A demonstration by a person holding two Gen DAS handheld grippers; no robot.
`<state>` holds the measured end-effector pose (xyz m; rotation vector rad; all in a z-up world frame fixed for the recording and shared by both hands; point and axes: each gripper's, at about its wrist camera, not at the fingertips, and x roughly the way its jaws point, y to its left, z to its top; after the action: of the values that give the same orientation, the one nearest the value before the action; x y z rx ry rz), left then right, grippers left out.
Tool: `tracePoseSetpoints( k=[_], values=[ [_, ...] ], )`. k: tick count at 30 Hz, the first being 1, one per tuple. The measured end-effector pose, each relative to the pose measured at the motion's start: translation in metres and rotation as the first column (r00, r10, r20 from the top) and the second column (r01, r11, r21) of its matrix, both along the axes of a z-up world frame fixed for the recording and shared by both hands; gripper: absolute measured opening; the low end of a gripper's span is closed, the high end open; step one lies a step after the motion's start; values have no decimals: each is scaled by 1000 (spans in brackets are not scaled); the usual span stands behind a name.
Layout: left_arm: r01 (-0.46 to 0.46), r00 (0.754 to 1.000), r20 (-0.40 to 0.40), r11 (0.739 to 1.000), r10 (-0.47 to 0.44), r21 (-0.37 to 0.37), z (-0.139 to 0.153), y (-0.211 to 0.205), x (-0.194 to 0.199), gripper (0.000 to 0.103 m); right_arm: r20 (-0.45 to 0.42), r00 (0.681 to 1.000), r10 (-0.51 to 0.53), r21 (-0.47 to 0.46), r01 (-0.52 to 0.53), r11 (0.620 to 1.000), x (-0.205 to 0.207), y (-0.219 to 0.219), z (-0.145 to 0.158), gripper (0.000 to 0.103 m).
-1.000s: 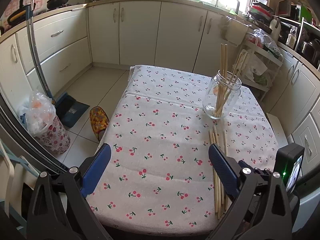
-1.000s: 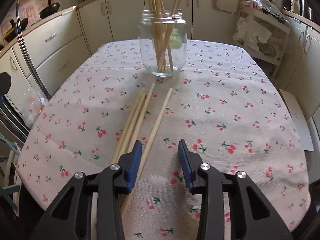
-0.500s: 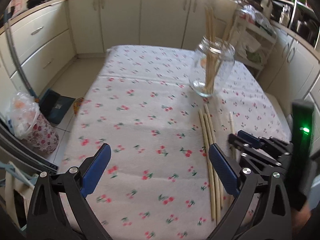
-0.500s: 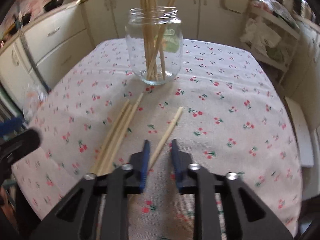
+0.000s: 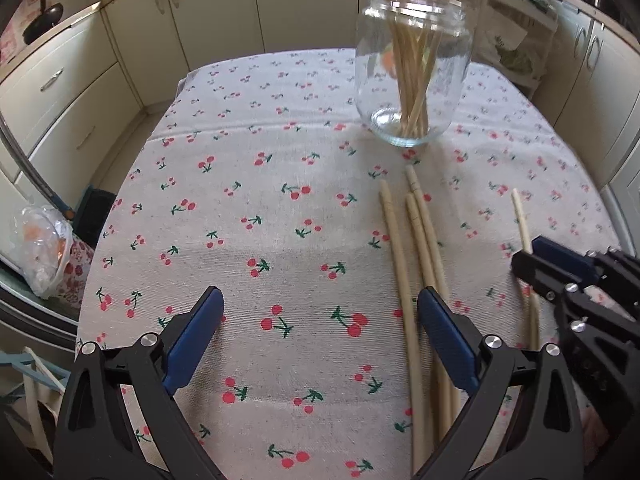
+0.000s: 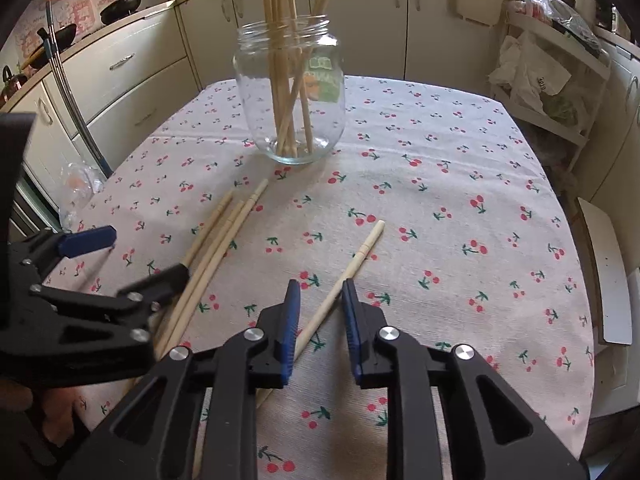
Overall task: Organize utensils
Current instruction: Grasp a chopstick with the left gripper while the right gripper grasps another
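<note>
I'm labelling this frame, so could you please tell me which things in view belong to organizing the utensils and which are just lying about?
Part of the job:
- single chopstick between the right gripper fingers
- three loose chopsticks
- glass jar holding chopsticks
- left gripper, open

Just lying about:
- cherry tablecloth
- plastic bag on the floor
- pan on the counter

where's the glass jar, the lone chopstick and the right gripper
glass jar point(image 6: 289, 92), right wrist view, front wall
lone chopstick point(image 6: 362, 250), right wrist view, upper shaft
right gripper point(image 6: 318, 322), right wrist view, gap between fingertips

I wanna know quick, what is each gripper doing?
Left gripper: open, empty.
Right gripper: open around the lone chopstick, not clamped.
</note>
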<state>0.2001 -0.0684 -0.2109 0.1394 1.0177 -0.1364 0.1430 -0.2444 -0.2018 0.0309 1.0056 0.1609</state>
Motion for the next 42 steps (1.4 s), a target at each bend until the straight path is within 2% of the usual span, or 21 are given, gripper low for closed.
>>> tracePoseSetpoints(
  k=[4, 7, 13, 14, 15, 16, 17, 18, 19, 21, 23, 25, 27, 29, 32, 33, 34, 36, 37, 38, 42],
  values=[
    [27, 999, 30, 999, -28, 41, 1, -2, 0, 94, -18, 999, 37, 13, -37, 999, -1, 0, 1, 22],
    [36, 999, 26, 999, -37, 36, 1, -1, 6, 92, -33, 999, 7, 37, -6, 999, 2, -5, 1, 23],
    [44, 999, 2, 999, -44, -10, 1, -6, 26, 77, -17, 997, -70, 54, 70, 996, 6, -5, 0, 23],
    [46, 999, 5, 999, -46, -24, 1, -6, 28, 70, -10, 998, -66, 49, 66, 997, 6, -4, 0, 23],
    [56, 998, 13, 998, -56, -27, 2, -7, 29, 56, -9, 999, -53, 42, 54, 998, 5, -2, 0, 16],
    [73, 997, 11, 997, -72, -36, 3, -9, 29, 49, -13, 999, -29, 38, 30, 999, 5, 0, 0, 12],
    [88, 996, 6, 995, -88, -38, 4, -10, 28, 36, -14, 1000, -17, 32, 18, 999, 5, 1, 0, 11],
    [107, 994, -3, 993, -107, -43, 5, -11, 27, 30, -19, 1000, -5, 26, 5, 1000, 5, 1, 1, 11],
    [118, 993, -7, 992, -119, -44, 5, -12, 27, 29, -26, 1000, -2, 24, 2, 1000, 6, -1, 1, 11],
    [139, 990, -16, 989, -140, -57, 6, -10, 28, 29, -38, 999, -10, 23, 10, 1000, 7, -4, 2, 11],
    [142, 989, -29, 987, -144, -71, 7, -8, 30, 30, -51, 998, -23, 25, 24, 999, 10, -6, 1, 17],
    [126, 991, -41, 989, -129, -76, 7, -7, 34, 36, -47, 999, -23, 11, 23, 1000, 11, -3, 1, 21],
    [99, 993, -51, 992, -103, -77, 6, -6, 39, 52, -43, 999, -18, -8, 18, 1000, 12, 1, 1, 25],
    [84, 995, -56, 993, -88, -79, 5, -5, 42, 58, -38, 999, -14, -24, 13, 1000, 12, 5, 0, 29],
    [80, 995, -48, 995, -83, -61, 4, -9, 41, 59, -26, 1000, -14, -61, 12, 998, 11, 10, -1, 29],
    [79, 996, -38, 995, -82, -56, 4, -9, 39, 56, -23, 1000, -15, -66, 13, 998, 11, 11, -1, 27],
    [79, 996, -30, 995, -81, -52, 4, -10, 38, 51, -19, 1000, -15, -70, 13, 997, 10, 11, -1, 22],
    [87, 996, -16, 995, -88, -51, 5, -10, 34, 24, -12, 1000, -17, -67, 16, 998, 9, 11, -1, 15],
    [90, 996, -17, 994, -91, -59, 6, -10, 33, 18, -8, 1000, -21, -67, 20, 998, 9, 11, -2, 14],
    [94, 995, -20, 993, -96, -69, 6, -9, 32, 6, -3, 1000, -24, -67, 24, 997, 8, 10, -2, 13],
    [101, 995, 0, 992, -101, -81, 11, -9, 23, 5, 5, 999, -44, -56, 44, 997, 7, 8, -2, 9]
  ],
)
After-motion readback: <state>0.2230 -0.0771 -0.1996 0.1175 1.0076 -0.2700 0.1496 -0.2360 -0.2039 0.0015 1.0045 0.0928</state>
